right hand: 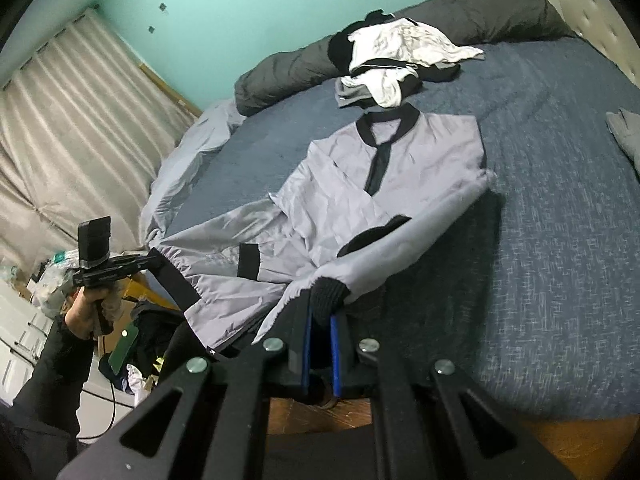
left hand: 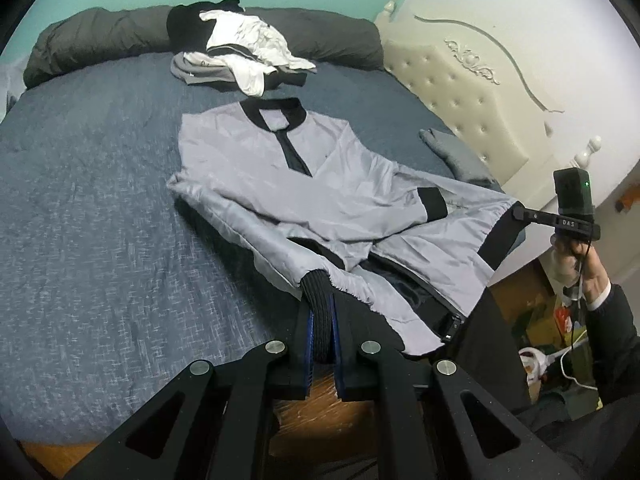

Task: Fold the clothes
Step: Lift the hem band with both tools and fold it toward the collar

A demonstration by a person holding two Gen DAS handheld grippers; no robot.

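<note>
The jacket [left hand: 320,184] is lying face up on the bed [left hand: 100,220], collar toward the clothes pile [left hand: 244,52]. The left gripper [left hand: 322,320] is clamping one corner of the black ribbed hem [left hand: 316,284] in closed fingers; the right gripper [right hand: 320,320] is gripping the other corner likewise. Risk: the slick fabric could be slipping from a shallow hem grip. Uneven lifting is likely to skew the fold or dislodge the crossed sleeves [left hand: 352,216].
</note>
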